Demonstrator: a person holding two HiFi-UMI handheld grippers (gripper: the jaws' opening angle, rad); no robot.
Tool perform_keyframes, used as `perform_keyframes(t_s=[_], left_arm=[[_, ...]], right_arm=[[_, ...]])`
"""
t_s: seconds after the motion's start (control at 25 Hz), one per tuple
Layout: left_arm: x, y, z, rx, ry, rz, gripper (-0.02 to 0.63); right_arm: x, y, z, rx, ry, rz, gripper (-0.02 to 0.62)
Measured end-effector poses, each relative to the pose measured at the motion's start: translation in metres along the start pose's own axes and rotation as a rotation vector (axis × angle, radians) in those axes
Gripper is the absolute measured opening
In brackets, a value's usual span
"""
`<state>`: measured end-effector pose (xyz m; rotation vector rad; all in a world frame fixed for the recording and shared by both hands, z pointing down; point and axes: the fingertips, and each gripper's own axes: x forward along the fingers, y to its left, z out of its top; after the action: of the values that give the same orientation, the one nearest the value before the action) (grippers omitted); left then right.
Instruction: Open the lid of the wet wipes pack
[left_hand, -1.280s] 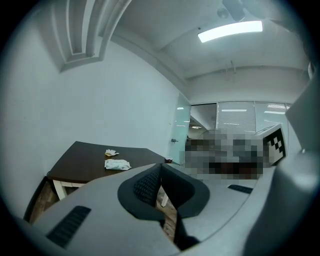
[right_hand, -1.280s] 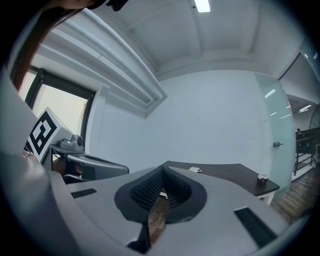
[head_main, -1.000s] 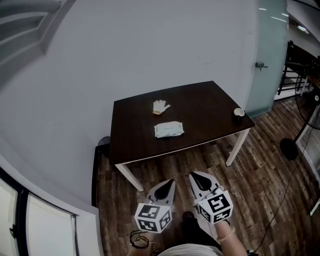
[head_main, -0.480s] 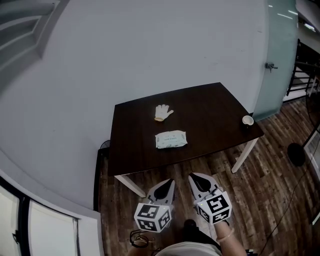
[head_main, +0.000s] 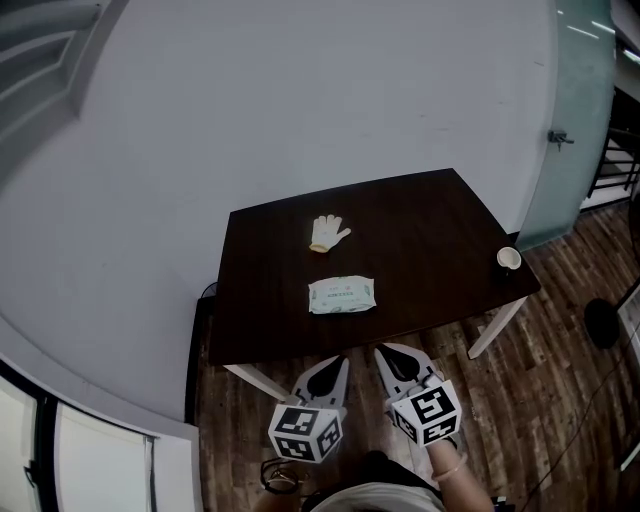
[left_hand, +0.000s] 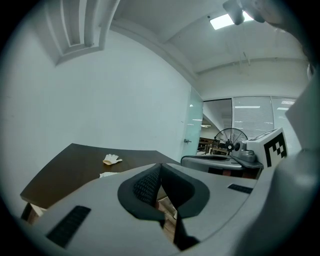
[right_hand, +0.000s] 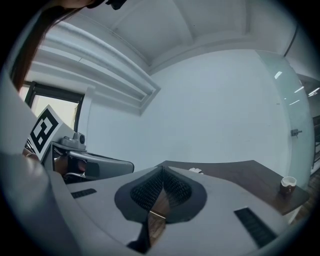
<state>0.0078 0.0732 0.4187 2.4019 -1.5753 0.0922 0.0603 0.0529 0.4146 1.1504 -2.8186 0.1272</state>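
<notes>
The wet wipes pack (head_main: 342, 295), pale green with its lid down, lies flat near the front middle of the dark wooden table (head_main: 440, 230). Only a white sliver of the pack (left_hand: 107, 174) shows over the jaws in the left gripper view. My left gripper (head_main: 343, 362) and right gripper (head_main: 382, 351) hover side by side just short of the table's front edge, tips pointing at it. Both are shut, tips meeting, with nothing between them. In their own views the left gripper (left_hand: 160, 166) and right gripper (right_hand: 162, 169) show pads pressed together.
A white work glove (head_main: 326, 232) lies behind the pack, also visible as a glove (left_hand: 112, 159) in the left gripper view. A small cup (head_main: 508, 259) stands at the table's right front corner. A grey wall runs behind the table; a glass door (head_main: 570, 130) stands right.
The table and pack have drawn nearer to me in the head view; the table's front edge now sits just ahead of both gripper tips. Both grippers stayed shut.
</notes>
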Motion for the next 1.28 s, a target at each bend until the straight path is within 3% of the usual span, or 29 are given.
perform_keyframes(t_s=[0.56,0.84,1.28], left_arm=[[0.071,0.057,0.003,-0.034,0.030,0.059,0.018],[0.115,0.103,0.005,-0.054,0.036,0.047,0.018],[0.173,0.176,-0.015,-0.070,0.113,-0.003,0.018]], right_arm=[[0.084,-0.053,0.000,-0.041,0.028,0.053,0.005],[0.139,-0.072,-0.006,-0.060,0.062,0.055,0.008],[0.229,-0.095,-0.024,-0.093,0.141,0.036,0.025]])
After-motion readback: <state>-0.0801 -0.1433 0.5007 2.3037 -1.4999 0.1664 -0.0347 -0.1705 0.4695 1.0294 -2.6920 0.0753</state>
